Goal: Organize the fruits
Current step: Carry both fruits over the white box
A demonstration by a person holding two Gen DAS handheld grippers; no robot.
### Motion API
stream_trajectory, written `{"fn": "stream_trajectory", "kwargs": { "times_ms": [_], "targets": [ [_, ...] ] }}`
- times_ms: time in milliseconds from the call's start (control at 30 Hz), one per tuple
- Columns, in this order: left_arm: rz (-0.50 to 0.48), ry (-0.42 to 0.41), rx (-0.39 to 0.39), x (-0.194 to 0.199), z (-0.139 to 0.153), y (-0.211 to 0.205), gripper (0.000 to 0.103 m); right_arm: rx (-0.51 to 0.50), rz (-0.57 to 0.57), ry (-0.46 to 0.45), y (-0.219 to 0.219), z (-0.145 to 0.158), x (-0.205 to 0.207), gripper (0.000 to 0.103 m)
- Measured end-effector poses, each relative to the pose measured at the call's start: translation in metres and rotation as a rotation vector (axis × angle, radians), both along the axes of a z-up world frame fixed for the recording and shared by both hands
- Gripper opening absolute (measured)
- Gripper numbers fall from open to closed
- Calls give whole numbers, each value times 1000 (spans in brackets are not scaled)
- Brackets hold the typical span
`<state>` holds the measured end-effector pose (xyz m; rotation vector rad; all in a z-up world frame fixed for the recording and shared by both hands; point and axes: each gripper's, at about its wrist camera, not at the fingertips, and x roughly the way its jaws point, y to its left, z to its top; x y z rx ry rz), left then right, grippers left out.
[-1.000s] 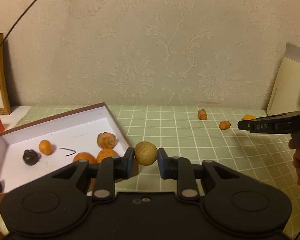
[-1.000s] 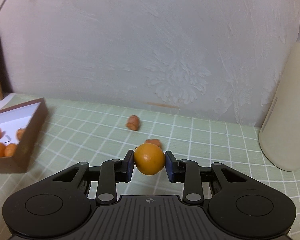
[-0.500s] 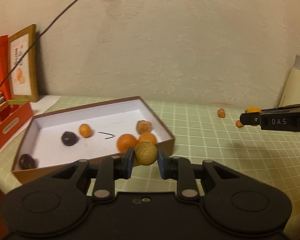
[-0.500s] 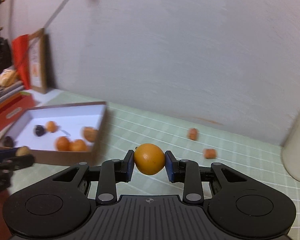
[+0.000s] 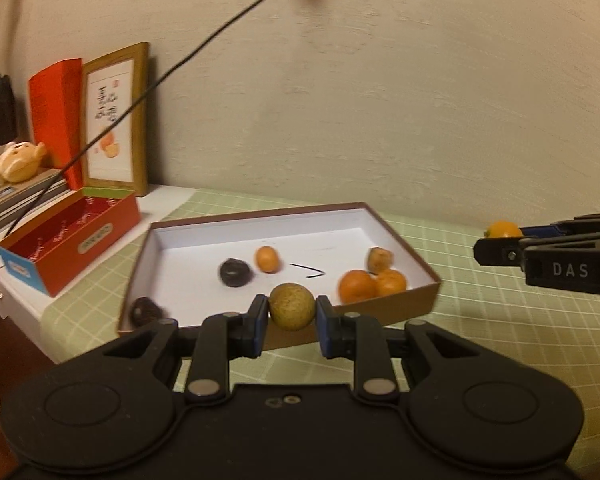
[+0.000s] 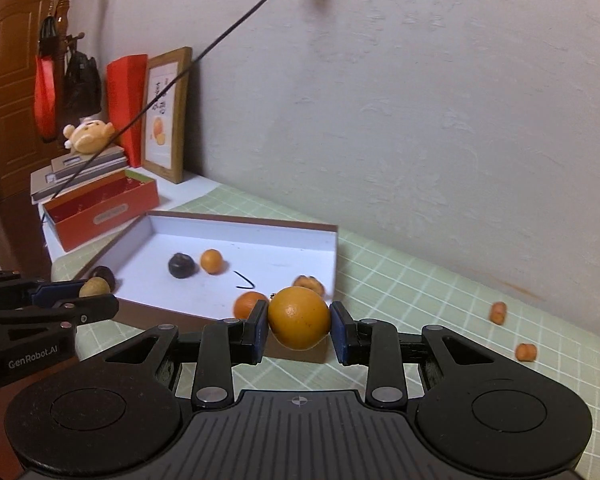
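Item: brown fruit (image 5: 292,306). Round, so I read no long axis or heading. My left gripper (image 5: 292,316) is nearly closed, pads pressing its two sides; it hangs just ahead of the box's (image 5: 427,298) near wall.

Item: orange (image 6: 299,317). Slightly wider than tall, long axis running pad to pad. My right gripper (image 6: 299,324) is narrowly parted and clamped on it, before the box's near right corner.

Beyond the pads, inside the box: two dark fruits (image 5: 236,273), a small orange (image 5: 267,259), and a cluster of three (image 5: 374,278). Right of my right gripper, on the mat (image 6: 440,300): two small orange pieces (image 6: 498,313).
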<state>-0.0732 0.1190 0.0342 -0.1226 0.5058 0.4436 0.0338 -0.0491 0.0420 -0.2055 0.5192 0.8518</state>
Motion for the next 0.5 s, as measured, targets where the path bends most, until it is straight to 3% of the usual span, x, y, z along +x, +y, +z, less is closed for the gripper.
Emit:
{"fn": "stream_trajectory", "kwargs": {
  "times_ms": [500],
  "targets": [
    [82,-7,-13,-20,-4,39,15,0,40,0,33,-3,-7,33]
  ]
}}
